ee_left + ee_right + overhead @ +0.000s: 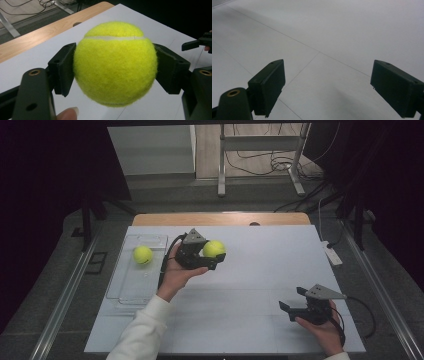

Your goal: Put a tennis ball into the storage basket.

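A yellow tennis ball (213, 248) (115, 63) is clamped between the jaws of my left gripper (216, 255) (115, 68), raised over the middle of the white table (250, 285). Both pads press on its sides. A second yellow tennis ball (142, 254) lies in a clear plastic tray (131, 287) at the table's left. My right gripper (292, 299) (328, 86) rests near the front right of the table, its jaws wide apart with bare tabletop between them.
A wooden strip (220, 218) runs along the table's far edge. Beyond it stand a metal frame (260, 150) and loose cables on the floor. A white power strip (332, 254) lies by the table's right edge. My right gripper's tip (197, 43) shows at the far right.
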Action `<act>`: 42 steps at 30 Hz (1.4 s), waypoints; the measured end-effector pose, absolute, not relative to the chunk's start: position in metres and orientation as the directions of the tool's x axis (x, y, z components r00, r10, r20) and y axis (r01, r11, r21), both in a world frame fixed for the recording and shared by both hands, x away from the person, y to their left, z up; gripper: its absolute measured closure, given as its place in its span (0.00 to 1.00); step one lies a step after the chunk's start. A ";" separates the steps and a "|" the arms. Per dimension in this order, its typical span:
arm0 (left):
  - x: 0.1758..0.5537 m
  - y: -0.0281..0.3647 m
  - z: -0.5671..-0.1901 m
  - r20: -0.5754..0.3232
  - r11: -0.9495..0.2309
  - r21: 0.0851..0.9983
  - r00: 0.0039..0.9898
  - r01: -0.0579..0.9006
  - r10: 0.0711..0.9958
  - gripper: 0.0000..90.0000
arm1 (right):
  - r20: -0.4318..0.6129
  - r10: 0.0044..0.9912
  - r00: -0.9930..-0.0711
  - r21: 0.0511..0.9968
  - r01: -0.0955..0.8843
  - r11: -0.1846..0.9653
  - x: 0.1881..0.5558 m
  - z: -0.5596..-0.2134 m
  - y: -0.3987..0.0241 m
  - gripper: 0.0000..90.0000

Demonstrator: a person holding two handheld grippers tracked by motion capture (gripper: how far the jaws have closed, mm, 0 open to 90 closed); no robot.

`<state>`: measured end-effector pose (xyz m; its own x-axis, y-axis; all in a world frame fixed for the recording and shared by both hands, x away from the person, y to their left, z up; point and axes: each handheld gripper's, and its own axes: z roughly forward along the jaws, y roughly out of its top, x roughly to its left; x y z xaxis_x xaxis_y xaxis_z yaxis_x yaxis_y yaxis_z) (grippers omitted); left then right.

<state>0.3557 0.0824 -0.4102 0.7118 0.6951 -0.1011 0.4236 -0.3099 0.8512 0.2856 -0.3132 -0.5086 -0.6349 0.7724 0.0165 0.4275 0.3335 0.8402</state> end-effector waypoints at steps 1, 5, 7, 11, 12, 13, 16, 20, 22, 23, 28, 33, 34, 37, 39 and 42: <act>0.355 0.084 -0.411 -0.101 -0.309 0.852 0.711 0.424 0.696 0.30 | 0.017 0.773 -0.635 0.840 0.428 0.333 0.286 -0.509 -0.313 0.15; 0.354 0.090 -0.412 -0.105 -0.300 0.852 0.702 0.429 0.704 0.30 | 0.015 0.773 -0.634 0.840 0.428 0.335 0.285 -0.509 -0.312 0.15; 0.353 0.094 -0.412 -0.106 -0.295 0.853 0.697 0.430 0.709 0.30 | 0.015 0.773 -0.634 0.839 0.428 0.335 0.285 -0.509 -0.312 0.15; 0.353 0.101 -0.413 -0.107 -0.288 0.854 0.688 0.433 0.718 0.30 | 0.012 0.775 -0.632 0.837 0.430 0.338 0.285 -0.509 -0.312 0.15; 0.352 0.103 -0.413 -0.106 -0.286 0.854 0.684 0.434 0.721 0.30 | 0.012 0.775 -0.632 0.837 0.431 0.338 0.285 -0.509 -0.312 0.15; 0.351 0.105 -0.414 -0.102 -0.286 0.855 0.681 0.432 0.725 0.30 | 0.012 0.775 -0.632 0.837 0.431 0.338 0.285 -0.509 -0.312 0.15; 0.350 0.108 -0.415 -0.096 -0.287 0.856 0.677 0.431 0.730 0.30 | 0.012 0.775 -0.632 0.835 0.432 0.340 0.285 -0.509 -0.312 0.15; 0.349 0.112 -0.416 -0.097 -0.284 0.855 0.671 0.434 0.735 0.30 | 0.011 0.775 -0.632 0.835 0.432 0.340 0.285 -0.509 -0.311 0.15; 0.348 0.115 -0.417 -0.098 -0.281 0.855 0.668 0.436 0.738 0.30 | 0.010 0.775 -0.632 0.835 0.432 0.341 0.285 -0.509 -0.311 0.15; 0.347 0.116 -0.417 -0.098 -0.281 0.854 0.666 0.437 0.740 0.30 | 0.010 0.775 -0.632 0.835 0.432 0.341 0.285 -0.509 -0.311 0.15; 0.343 0.120 -0.416 -0.097 -0.275 0.859 0.665 0.432 0.741 0.30 | 0.013 0.779 -0.626 0.839 0.432 0.333 0.286 -0.509 -0.313 0.15; 0.339 0.128 -0.416 -0.099 -0.265 0.863 0.658 0.430 0.746 0.30 | 0.010 0.779 -0.627 0.838 0.431 0.336 0.285 -0.509 -0.312 0.15; 0.339 0.128 -0.416 -0.099 -0.265 0.863 0.658 0.430 0.746 0.30 | 0.010 0.779 -0.627 0.838 0.431 0.336 0.285 -0.509 -0.312 0.15; 0.336 0.135 -0.416 -0.100 -0.258 0.865 0.651 0.431 0.752 0.30 | 0.005 0.780 -0.626 0.836 0.430 0.340 0.285 -0.509 -0.311 0.15; 0.335 0.138 -0.417 -0.101 -0.253 0.866 0.647 0.431 0.755 0.30 | 0.004 0.780 -0.625 0.836 0.431 0.341 0.285 -0.509 -0.311 0.15; 0.334 0.144 -0.418 -0.106 -0.245 0.867 0.642 0.434 0.760 0.30 | 0.004 0.781 -0.624 0.835 0.432 0.341 0.285 -0.509 -0.311 0.15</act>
<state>0.3335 0.1436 -0.4179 0.6417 0.7595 -0.1064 0.4338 -0.2450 0.8670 0.2846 -0.3108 -0.5090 -0.6243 0.7812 0.0041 0.4321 0.3409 0.8349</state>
